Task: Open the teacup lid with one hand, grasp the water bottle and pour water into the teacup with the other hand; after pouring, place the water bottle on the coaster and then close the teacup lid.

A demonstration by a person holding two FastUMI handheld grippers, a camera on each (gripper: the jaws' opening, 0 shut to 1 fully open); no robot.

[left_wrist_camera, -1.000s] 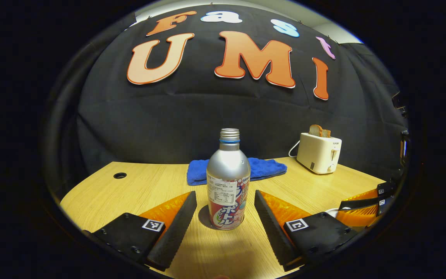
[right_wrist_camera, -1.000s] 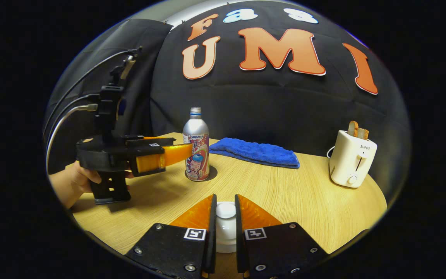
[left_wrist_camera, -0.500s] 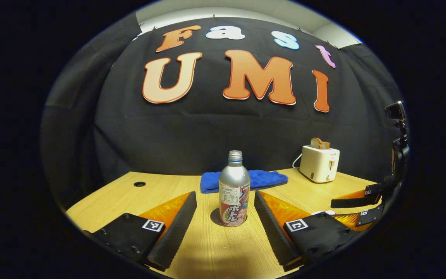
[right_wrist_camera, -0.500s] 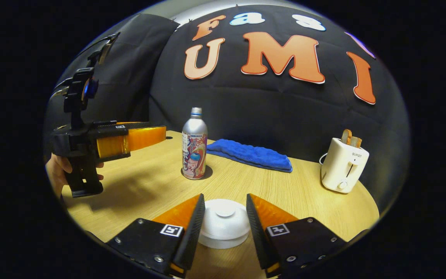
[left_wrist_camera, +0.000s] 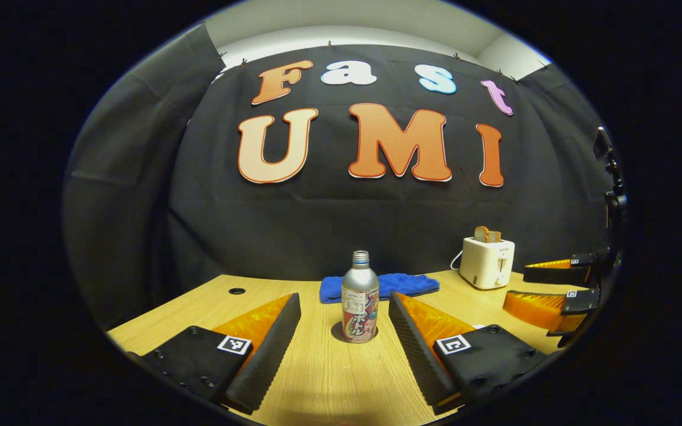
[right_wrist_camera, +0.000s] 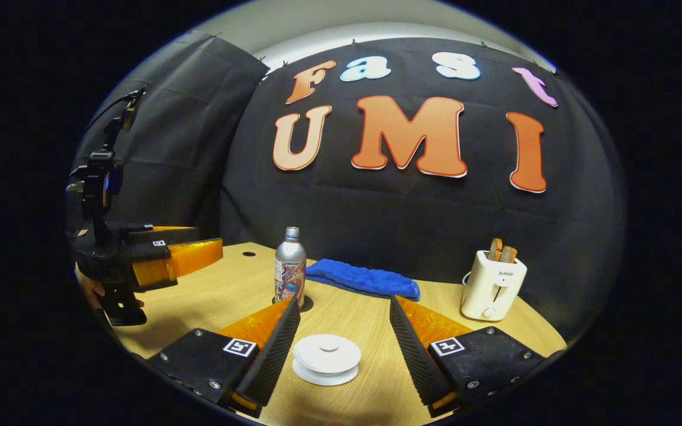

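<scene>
- Water bottle upright on a dark round coaster, mid worktop; uncapped, so judged ready or done pouring.
- Left gripper: jaws wide open, empty, lined up on the bottle but well short of it.
- Teacup lid seated on the white teacup, close ahead of the right gripper; jaws open, touching nothing.
- Cup body mostly hidden under the lid; water level cannot be told.
- Blue cloth, toaster behind, idle.

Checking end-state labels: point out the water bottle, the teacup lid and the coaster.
water bottle (left_wrist_camera: 359,290): left gripper view, silver shoulder.
teacup lid (right_wrist_camera: 327,354): right gripper view, flat white top.
coaster (left_wrist_camera: 336,332): left gripper view, dark rim left of the bottle's base.
</scene>
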